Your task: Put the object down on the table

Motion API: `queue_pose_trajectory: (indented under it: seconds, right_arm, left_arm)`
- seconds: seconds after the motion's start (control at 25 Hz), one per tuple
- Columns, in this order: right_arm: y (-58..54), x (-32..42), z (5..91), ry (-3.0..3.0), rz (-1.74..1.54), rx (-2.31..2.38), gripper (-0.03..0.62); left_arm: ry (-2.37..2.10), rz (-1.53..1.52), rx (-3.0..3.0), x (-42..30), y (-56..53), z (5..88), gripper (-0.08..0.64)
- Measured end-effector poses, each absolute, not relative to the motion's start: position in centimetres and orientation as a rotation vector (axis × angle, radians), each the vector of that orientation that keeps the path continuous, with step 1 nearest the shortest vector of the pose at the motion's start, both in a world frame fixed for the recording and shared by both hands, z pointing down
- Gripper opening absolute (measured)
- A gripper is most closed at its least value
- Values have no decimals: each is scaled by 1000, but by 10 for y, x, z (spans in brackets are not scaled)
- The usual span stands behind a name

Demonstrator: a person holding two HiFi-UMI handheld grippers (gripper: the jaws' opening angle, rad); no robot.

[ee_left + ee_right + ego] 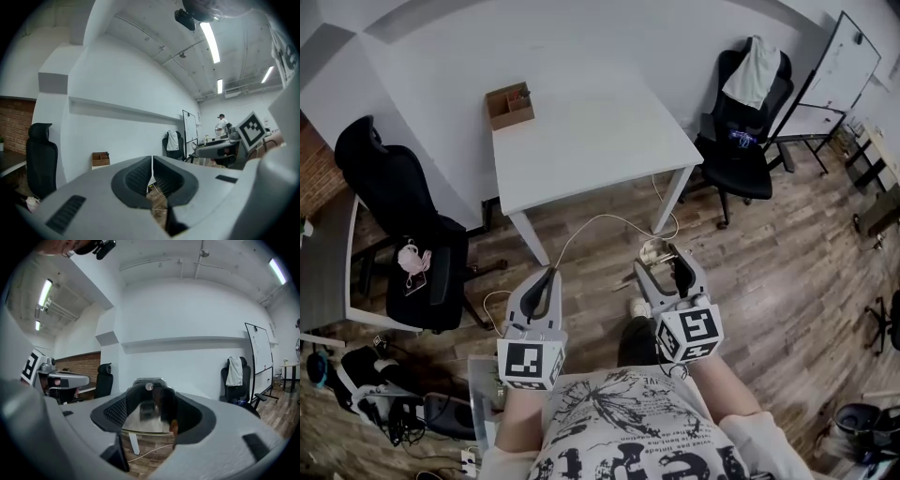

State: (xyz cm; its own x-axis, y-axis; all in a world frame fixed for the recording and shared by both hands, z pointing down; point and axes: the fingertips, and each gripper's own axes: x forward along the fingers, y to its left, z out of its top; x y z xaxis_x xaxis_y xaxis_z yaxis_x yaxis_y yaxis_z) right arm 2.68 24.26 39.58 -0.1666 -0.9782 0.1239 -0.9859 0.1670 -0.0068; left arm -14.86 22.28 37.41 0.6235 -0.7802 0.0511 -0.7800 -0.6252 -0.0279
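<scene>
head view: the step in hand is judged to be the carry toward the table, with the set-down not yet begun. the right gripper [666, 265] is clamped on a clear glass-like vessel [657, 251], held over the wood-plank floor [769, 272] and well apart from the white table [591, 131] at 12 o'clock. the left gripper [546, 274] carries nothing. a wooden box [509, 105] sits at the table's 10 o'clock corner. a black office chair [403, 225] stands at 9 o'clock; a second chair [745, 141], a pale garment [757, 70] over its back, stands at 2 o'clock beside a whiteboard [839, 66]. a cable [600, 223] trails across the floor. left gripper view: jaws together, nothing between them, aimed level at the white wall. right gripper view: the pads press on either side of the vessel, which fills the gap. the next move, by judgement, calls for closing on the table, lowering the vessel upright onto bare top away from the box, then parting the jaws.
</scene>
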Motion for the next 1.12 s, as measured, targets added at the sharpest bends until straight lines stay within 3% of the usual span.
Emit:
queue_pose_trajectory:
  seconds: [0.72, 1.12]
  right_arm:
    - [11, 166, 385, -2489, 34, 1695, 281]
    - [-79, 177, 404, -2539, 108, 1578, 281]
  left_arm:
    - [1592, -142, -2647, -4, 28, 362, 12]
    - [1728, -227, -2631, 9, -42, 380, 12]
